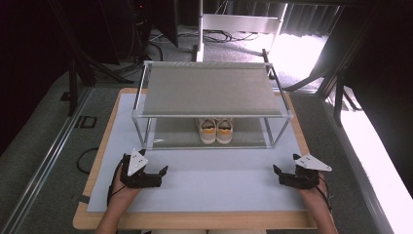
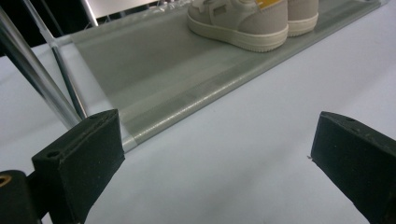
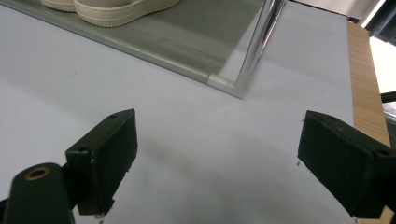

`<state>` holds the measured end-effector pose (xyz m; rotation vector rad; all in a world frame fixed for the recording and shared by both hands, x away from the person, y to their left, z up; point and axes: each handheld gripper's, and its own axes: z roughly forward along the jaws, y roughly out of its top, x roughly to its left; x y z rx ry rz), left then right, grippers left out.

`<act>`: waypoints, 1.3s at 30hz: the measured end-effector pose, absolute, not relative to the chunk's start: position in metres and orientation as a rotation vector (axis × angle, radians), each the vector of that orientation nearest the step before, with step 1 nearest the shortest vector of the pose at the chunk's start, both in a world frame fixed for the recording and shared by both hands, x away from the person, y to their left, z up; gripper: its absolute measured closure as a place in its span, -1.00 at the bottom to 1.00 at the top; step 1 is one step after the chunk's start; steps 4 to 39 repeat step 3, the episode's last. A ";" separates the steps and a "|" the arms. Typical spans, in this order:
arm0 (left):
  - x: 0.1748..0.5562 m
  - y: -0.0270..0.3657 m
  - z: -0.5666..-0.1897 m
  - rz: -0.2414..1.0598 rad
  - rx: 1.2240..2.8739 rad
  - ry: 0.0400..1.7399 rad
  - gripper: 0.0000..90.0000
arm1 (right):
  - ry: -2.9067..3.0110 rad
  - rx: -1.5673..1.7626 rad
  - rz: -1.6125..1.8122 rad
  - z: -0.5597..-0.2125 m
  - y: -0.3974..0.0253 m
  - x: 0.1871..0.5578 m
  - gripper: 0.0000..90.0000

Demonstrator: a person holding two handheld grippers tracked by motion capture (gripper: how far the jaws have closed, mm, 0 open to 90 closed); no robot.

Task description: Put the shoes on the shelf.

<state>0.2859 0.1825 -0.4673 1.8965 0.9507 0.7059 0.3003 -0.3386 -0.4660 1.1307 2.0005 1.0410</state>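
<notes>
A pair of cream shoes [image 1: 215, 130] with orange heel tabs stands on the lower shelf of a two-tier metal shoe rack [image 1: 209, 87], heels toward me. The nearer shoe [image 2: 240, 21] appears at the top of the left gripper view, and a cream sole [image 3: 119, 11] at the top of the right gripper view. My left gripper [image 1: 158, 176] rests on the white mat at the front left, open and holding nothing. My right gripper [image 1: 278, 174] rests at the front right, also open with nothing between its jaws. Both sit a short way in front of the rack.
The white mat [image 1: 209, 180] covers a wooden table [image 1: 195, 222] whose edge runs along the front. The rack's chrome legs [image 3: 257, 37] stand at its front corners. Dark stands and cables lie on the floor beyond the table.
</notes>
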 end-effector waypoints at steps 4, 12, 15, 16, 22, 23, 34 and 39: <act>0.286 0.180 -0.468 0.714 1.912 0.941 -0.95 | 1.998 1.131 1.036 -0.466 -0.339 0.301 -0.74; 0.286 0.180 -0.468 0.714 1.912 0.941 -0.95 | 1.998 1.131 1.036 -0.466 -0.339 0.301 -0.74; 0.286 0.180 -0.468 0.714 1.912 0.941 -0.95 | 1.998 1.131 1.036 -0.466 -0.339 0.301 -0.74; 0.286 0.180 -0.468 0.714 1.912 0.941 -0.95 | 1.998 1.131 1.036 -0.466 -0.339 0.301 -0.74; 0.286 0.180 -0.468 0.714 1.912 0.941 -0.95 | 1.998 1.131 1.036 -0.466 -0.339 0.301 -0.74; 0.286 0.180 -0.468 0.714 1.912 0.941 -0.95 | 1.998 1.131 1.036 -0.466 -0.339 0.301 -0.74; 0.286 0.180 -0.468 0.714 1.912 0.941 -0.95 | 1.998 1.131 1.036 -0.466 -0.339 0.301 -0.74; 0.286 0.180 -0.468 0.714 1.912 0.941 -0.95 | 1.998 1.131 1.036 -0.466 -0.339 0.301 -0.74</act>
